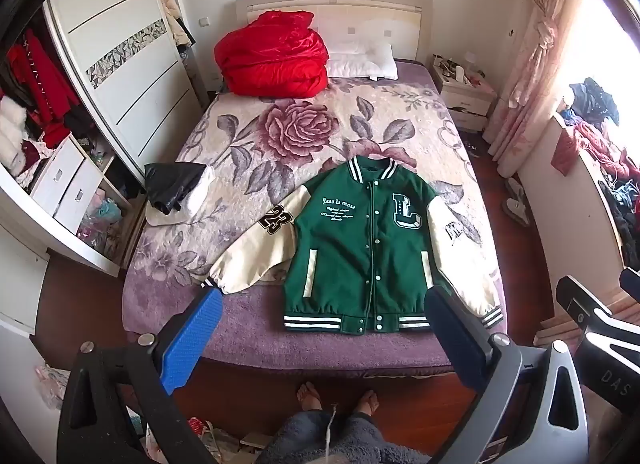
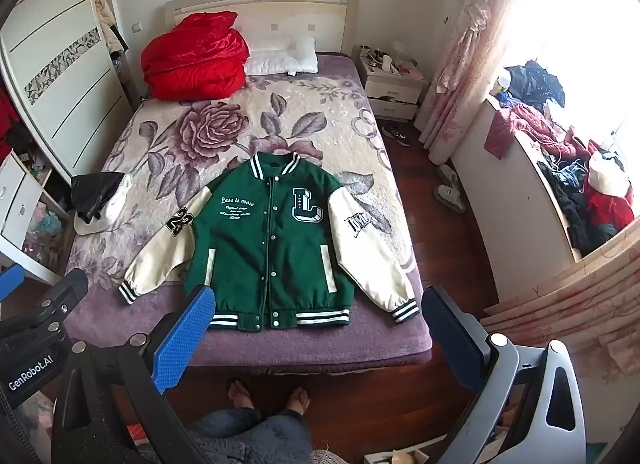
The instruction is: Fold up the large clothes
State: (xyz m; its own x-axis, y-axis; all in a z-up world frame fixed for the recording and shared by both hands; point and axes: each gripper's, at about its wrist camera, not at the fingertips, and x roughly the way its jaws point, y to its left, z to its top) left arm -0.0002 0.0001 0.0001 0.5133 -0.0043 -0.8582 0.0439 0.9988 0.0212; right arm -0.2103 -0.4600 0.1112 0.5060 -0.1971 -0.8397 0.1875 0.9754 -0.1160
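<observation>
Both the left gripper (image 1: 320,328) and right gripper (image 2: 320,324) hang apart, empty. The jacket (image 1: 360,248) looks thick, soft, heavy; grasp a cream sleeve (image 2: 376,256) cuff.

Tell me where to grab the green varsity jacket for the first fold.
Probably the striped cuffs. The jacket lies flat, front up, snapped shut, sleeves splayed outward. Bring the open left gripper onto its left cuff, the open right gripper onto the other cuff, approaching from the bed's foot.

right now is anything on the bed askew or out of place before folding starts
The varsity jacket lies flat and buttoned, but its sleeve with the 23 patch is bent and rumpled. A half-folded black and white garment sits loosely by the bed's edge.
</observation>
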